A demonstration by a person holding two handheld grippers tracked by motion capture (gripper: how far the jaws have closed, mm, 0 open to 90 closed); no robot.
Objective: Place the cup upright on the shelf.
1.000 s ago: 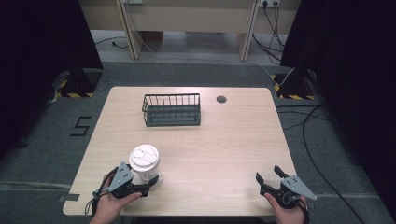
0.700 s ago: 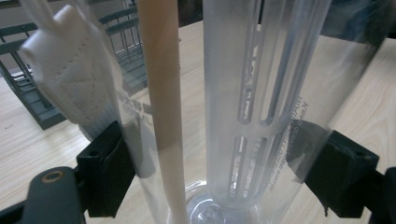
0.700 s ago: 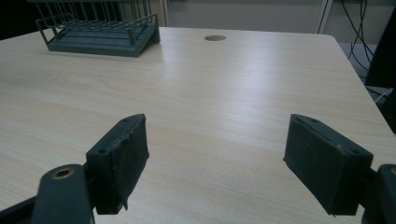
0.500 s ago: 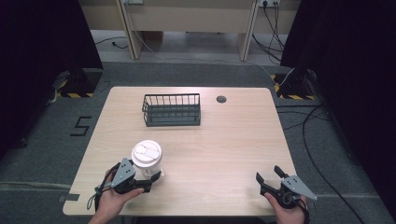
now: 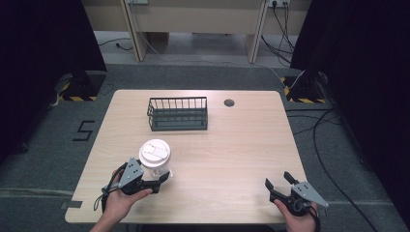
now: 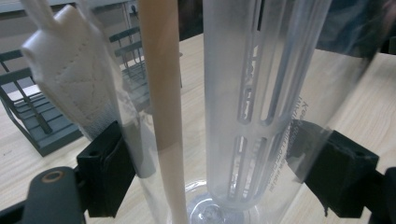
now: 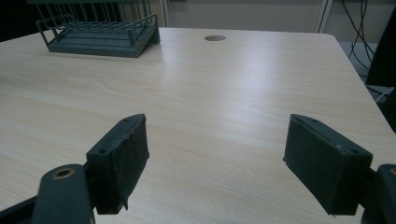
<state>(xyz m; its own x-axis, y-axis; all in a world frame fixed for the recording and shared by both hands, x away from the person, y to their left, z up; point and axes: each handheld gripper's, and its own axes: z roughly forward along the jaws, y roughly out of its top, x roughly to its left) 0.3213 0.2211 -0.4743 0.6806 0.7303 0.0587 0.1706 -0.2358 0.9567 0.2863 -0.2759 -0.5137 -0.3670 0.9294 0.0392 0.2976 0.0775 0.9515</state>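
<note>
Since a second ago your left gripper (image 5: 162, 178) has carried the clear cup (image 5: 155, 158) slightly forward, jaws clamped on its sides, near the table's (image 5: 241, 140) front-left edge. Your right gripper (image 5: 280, 186) rests with jaws apart. Farther back stands the wire basket (image 5: 178, 114).

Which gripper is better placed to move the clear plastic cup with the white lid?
Left: the left gripper has its jaws around the clear lidded cup. The right gripper is open, apart from it.

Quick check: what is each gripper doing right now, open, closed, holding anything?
Left gripper: closed on the clear cup with the white lid, both jaws against its wall.
Right gripper: open, holding nothing, above the table.
</note>
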